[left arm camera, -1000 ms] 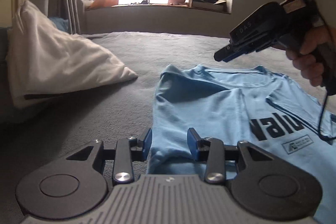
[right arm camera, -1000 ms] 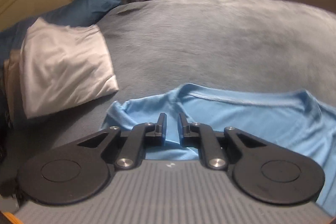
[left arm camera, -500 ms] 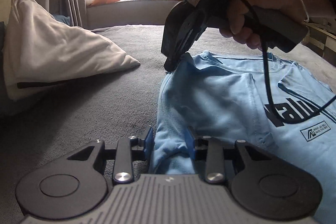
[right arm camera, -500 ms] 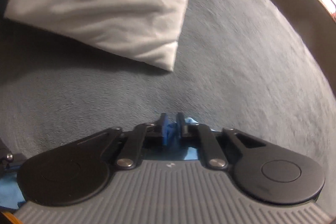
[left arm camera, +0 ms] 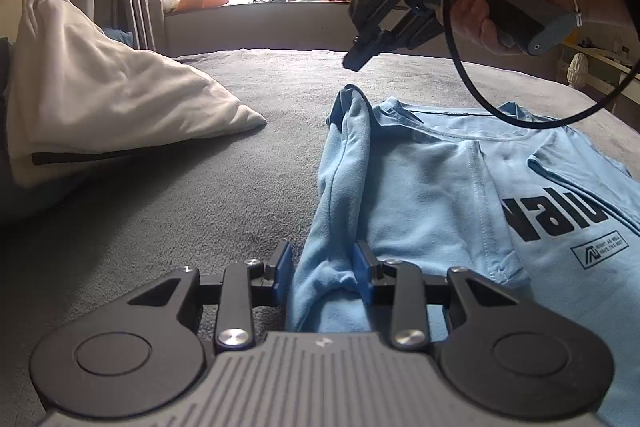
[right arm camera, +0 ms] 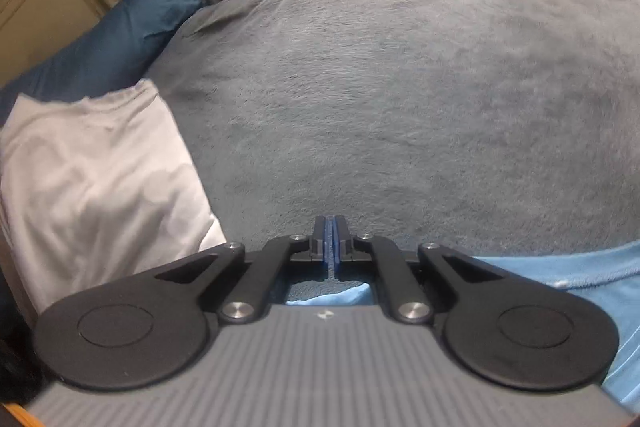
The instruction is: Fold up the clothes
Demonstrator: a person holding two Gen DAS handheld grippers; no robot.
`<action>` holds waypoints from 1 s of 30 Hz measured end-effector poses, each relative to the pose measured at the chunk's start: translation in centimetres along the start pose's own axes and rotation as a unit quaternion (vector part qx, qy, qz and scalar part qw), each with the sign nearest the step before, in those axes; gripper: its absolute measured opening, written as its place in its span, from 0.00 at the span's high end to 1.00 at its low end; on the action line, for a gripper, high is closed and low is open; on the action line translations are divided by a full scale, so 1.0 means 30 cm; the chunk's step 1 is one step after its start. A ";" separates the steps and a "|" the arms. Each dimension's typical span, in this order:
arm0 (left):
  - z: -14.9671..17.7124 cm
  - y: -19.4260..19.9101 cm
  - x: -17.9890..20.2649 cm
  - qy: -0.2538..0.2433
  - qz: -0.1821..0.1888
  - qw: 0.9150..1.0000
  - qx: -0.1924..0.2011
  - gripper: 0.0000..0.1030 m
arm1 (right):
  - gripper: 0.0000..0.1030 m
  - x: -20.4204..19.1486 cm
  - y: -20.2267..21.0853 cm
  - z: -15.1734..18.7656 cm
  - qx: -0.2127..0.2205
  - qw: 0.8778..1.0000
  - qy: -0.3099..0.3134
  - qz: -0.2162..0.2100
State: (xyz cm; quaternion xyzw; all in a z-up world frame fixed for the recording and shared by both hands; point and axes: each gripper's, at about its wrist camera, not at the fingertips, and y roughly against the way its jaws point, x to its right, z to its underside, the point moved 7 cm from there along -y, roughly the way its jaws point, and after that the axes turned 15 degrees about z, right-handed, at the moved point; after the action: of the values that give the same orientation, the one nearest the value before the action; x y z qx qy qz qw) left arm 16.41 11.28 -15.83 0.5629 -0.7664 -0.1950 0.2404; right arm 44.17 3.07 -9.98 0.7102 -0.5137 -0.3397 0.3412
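Progress: early, we judge. The light blue T-shirt lies print-side up on the grey bed cover, filling the centre and right of the left wrist view, collar toward the window. Its left-hand side edge is gathered into a raised ridge that runs from the bottom centre up to the shoulder, so a lengthwise side fold looks begun but not laid over. At the right of the frame a sleeve seems to lie in over the front; we cannot tell for sure. Left to do, as we read it: lay this side over, do the other side, fold in half.

Left gripper: bottom centre, pointing down at a slant along the shirt, tongs clamped on the bunched side edge, cloth filling the gap between the pads.

Right gripper: upper centre-right, held by a hand with its cable looping down. It tilts down toward the shoulder end of the ridge and hangs clear above it. Tongs pressed together, nothing between them; its own view shows them over bare cover with the shirt at the lower right.

White pillow sits left, well apart from the shirt.
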 end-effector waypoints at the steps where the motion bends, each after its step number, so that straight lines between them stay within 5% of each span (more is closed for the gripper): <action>1: 0.000 0.000 0.000 -0.001 -0.001 1.000 0.000 0.67 | 0.97 -0.044 0.004 0.007 -0.001 0.999 0.044 -0.005; 3: 0.001 -0.001 0.003 -0.004 -0.003 1.000 0.000 0.67 | 0.79 -0.143 0.011 0.033 0.004 0.989 0.149 0.000; 5: 0.000 -0.002 0.002 -0.006 -0.004 1.000 0.001 0.67 | 0.67 -0.247 0.010 0.083 0.017 0.962 0.274 0.016; 8: 0.002 -0.001 0.001 -0.005 -0.004 1.000 0.002 0.67 | 0.66 -0.329 -0.021 0.152 -0.003 0.923 0.383 0.035; 11: 0.003 -0.001 0.000 -0.004 -0.003 1.000 0.003 0.67 | 0.69 -0.316 -0.080 0.177 -0.043 0.904 0.418 0.077; 15: 0.004 0.000 -0.001 -0.003 -0.002 1.000 0.005 0.67 | 0.94 -0.243 -0.107 0.131 -0.060 0.937 0.335 0.083; 17: 0.005 0.000 -0.002 -0.002 -0.001 1.000 0.006 0.67 | 0.95 -0.191 -0.097 0.078 -0.057 0.968 0.237 0.066; 20: 0.006 0.001 -0.003 -0.002 -0.001 1.000 0.007 0.67 | 0.96 -0.125 -0.094 0.036 -0.063 0.990 0.120 0.040; 26: 0.004 0.001 -0.007 0.000 0.001 1.000 0.007 0.67 | 1.00 -0.043 -0.084 -0.033 -0.058 0.995 -0.073 -0.030; 30: 0.001 0.001 -0.005 -0.001 0.000 1.000 0.007 0.67 | 0.97 -0.076 -0.069 -0.043 -0.057 0.997 -0.042 -0.042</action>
State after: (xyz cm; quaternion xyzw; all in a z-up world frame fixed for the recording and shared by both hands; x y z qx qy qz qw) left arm 16.40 11.44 -15.86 0.5644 -0.7680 -0.1900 0.2357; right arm 45.70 5.93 -10.70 0.6956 -0.4773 -0.4116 0.3449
